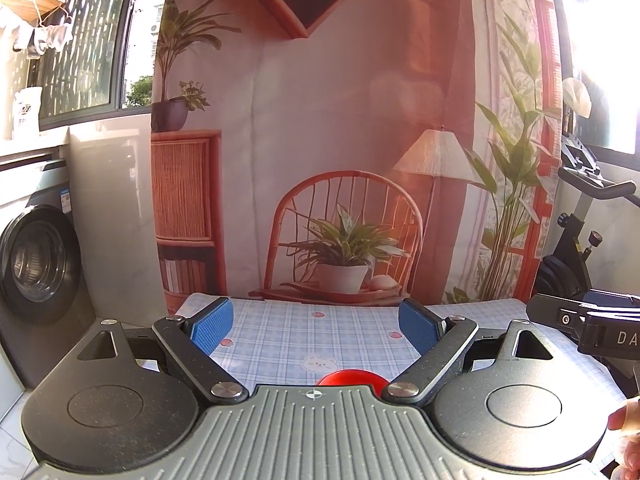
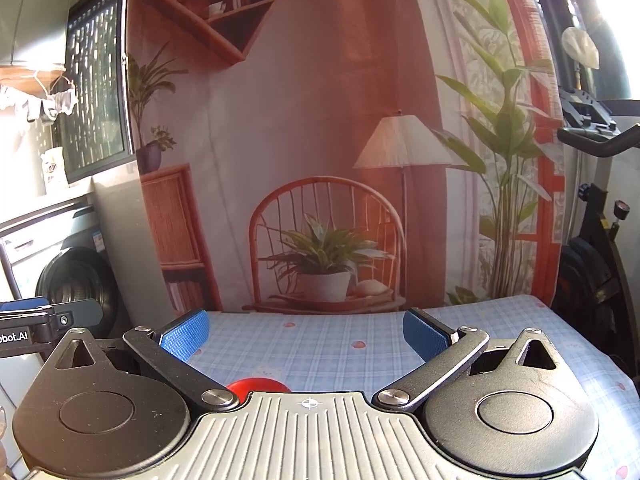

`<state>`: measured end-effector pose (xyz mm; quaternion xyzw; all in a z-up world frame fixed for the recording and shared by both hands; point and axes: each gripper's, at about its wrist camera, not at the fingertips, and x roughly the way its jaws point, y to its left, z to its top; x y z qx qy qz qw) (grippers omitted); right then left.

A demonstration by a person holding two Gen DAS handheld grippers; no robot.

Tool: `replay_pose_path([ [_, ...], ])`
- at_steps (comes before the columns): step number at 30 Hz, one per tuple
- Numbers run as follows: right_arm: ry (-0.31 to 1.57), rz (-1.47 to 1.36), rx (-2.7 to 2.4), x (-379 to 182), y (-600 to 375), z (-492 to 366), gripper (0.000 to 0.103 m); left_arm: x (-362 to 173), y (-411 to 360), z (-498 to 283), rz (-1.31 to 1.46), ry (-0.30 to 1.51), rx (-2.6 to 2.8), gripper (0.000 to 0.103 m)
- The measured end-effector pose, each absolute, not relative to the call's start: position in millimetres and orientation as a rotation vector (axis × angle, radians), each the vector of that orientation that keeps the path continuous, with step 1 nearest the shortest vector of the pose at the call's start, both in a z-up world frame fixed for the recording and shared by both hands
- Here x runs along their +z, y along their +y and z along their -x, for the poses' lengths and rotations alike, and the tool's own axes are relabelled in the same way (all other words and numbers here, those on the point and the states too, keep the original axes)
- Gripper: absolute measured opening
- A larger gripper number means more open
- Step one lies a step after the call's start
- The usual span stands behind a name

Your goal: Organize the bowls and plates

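Observation:
A red rounded dish (image 1: 352, 377) lies on the table with the blue checked cloth (image 1: 320, 332), mostly hidden behind my left gripper's body. My left gripper (image 1: 315, 326) stands open above the cloth, blue pads wide apart with nothing between them. In the right wrist view the same red dish (image 2: 258, 385) peeks out low and left of centre. My right gripper (image 2: 306, 336) is open too, empty, hovering over the cloth (image 2: 320, 344). Whether the red dish is a plate or a bowl I cannot tell.
A printed backdrop (image 1: 320, 140) of a chair and plants hangs behind the table. A washing machine (image 1: 36, 256) stands at the left, an exercise bike (image 1: 580, 240) at the right. The other gripper (image 1: 588, 324) juts in at the right edge beside a hand (image 1: 628, 432).

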<state>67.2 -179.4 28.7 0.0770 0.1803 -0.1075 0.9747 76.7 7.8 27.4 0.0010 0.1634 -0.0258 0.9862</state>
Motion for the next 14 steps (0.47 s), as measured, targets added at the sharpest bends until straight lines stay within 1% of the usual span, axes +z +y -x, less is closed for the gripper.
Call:
replay_pose_path([
  [14, 0.370, -0.166, -0.219, 25.7, -180.5, -66.2, 0.103, 26.2, 8.0, -74.8, -0.003, 0.326, -0.072, 0.091],
])
